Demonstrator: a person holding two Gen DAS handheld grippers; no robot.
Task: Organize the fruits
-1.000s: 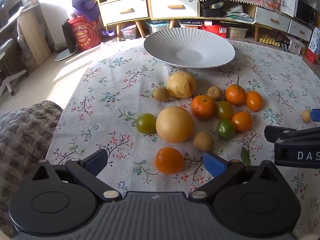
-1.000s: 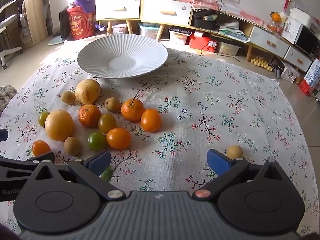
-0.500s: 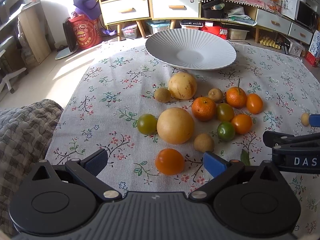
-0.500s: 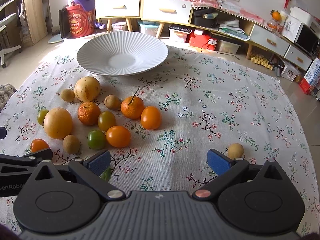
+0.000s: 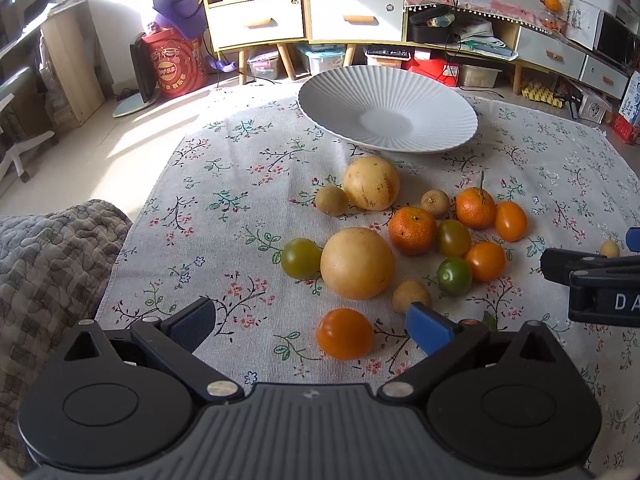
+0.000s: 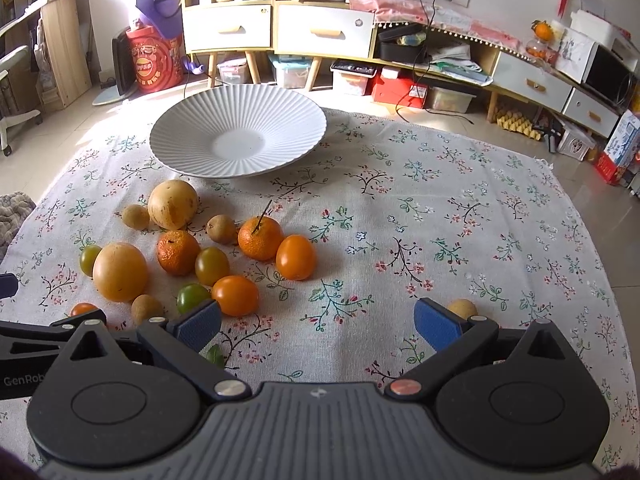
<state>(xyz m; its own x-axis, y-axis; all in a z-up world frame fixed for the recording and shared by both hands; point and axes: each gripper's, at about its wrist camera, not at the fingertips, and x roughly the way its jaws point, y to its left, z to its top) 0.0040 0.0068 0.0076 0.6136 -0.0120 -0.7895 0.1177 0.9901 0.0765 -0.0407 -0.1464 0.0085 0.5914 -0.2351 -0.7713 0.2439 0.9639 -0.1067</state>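
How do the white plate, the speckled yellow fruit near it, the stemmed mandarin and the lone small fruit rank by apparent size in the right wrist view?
1. white plate
2. speckled yellow fruit
3. stemmed mandarin
4. lone small fruit, partly hidden behind the right tongs, nearer the camera yet still smallest.

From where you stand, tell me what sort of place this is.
Most likely a lived-in home living room: a low table under a floral tablecloth, wooden drawer cabinets along the wall with storage boxes beneath, and a microwave on the side unit.
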